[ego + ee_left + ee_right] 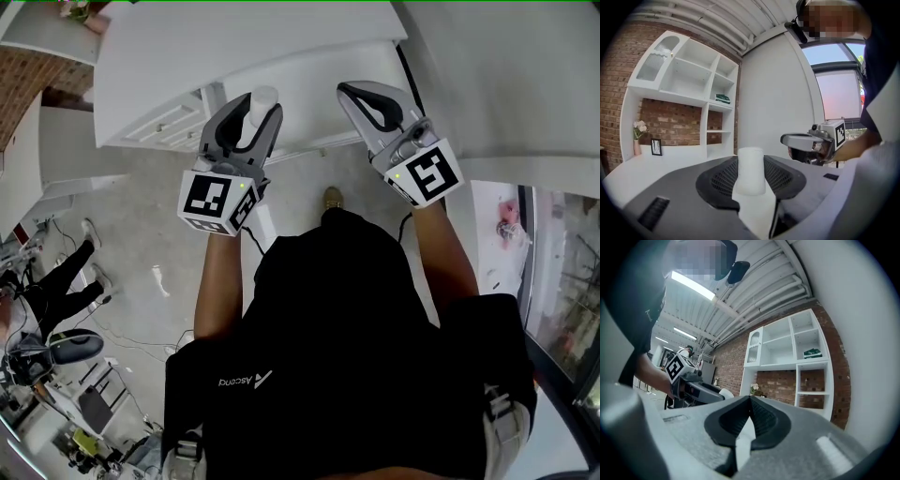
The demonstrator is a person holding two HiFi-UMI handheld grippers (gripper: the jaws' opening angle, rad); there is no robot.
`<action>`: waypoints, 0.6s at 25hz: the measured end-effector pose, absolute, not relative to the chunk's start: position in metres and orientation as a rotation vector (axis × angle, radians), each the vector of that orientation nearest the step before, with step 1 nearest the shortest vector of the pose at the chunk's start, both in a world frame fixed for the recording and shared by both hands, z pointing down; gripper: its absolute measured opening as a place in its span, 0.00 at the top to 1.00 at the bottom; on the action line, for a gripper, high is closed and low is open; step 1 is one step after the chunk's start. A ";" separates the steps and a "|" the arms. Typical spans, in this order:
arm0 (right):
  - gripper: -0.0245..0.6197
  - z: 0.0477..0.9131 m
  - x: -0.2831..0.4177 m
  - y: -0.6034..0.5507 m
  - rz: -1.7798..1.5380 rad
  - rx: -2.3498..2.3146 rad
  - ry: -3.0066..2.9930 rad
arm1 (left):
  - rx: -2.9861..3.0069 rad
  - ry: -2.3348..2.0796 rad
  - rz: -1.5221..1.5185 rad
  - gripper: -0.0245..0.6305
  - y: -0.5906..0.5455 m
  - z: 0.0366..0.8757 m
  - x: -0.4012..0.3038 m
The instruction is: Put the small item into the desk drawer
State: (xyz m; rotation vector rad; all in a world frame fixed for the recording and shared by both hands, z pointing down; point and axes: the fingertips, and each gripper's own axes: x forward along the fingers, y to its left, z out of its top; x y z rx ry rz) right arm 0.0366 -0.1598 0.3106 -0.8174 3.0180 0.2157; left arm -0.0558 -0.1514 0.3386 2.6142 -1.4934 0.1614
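The left hand-held gripper [249, 112] is grasping the small white item [751, 169], holding it in the air by the near edge of the table [234, 52]. The right hand-held gripper [364, 96] is clenched on nothing. The transport step is judged to be running. The drawer [161, 127], at far left, is looking closed, so the next move is likely calling for opening it.

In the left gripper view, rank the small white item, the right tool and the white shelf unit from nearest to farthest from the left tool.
1. small white item: gripped in the left tool, dead centre.
2. right tool: off to the right, shut and empty.
3. white shelf unit: far back on the left, against the brick wall.
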 end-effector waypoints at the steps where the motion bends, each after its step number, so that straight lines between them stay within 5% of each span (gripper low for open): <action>1: 0.96 0.311 0.038 -0.165 0.195 -0.807 3.027 | 2.603 -1.496 0.177 0.71 -0.158 0.341 -0.054; 15: 0.96 0.341 0.024 -0.217 0.133 -0.767 3.094 | 2.468 -1.394 0.438 0.71 -0.218 0.414 -0.054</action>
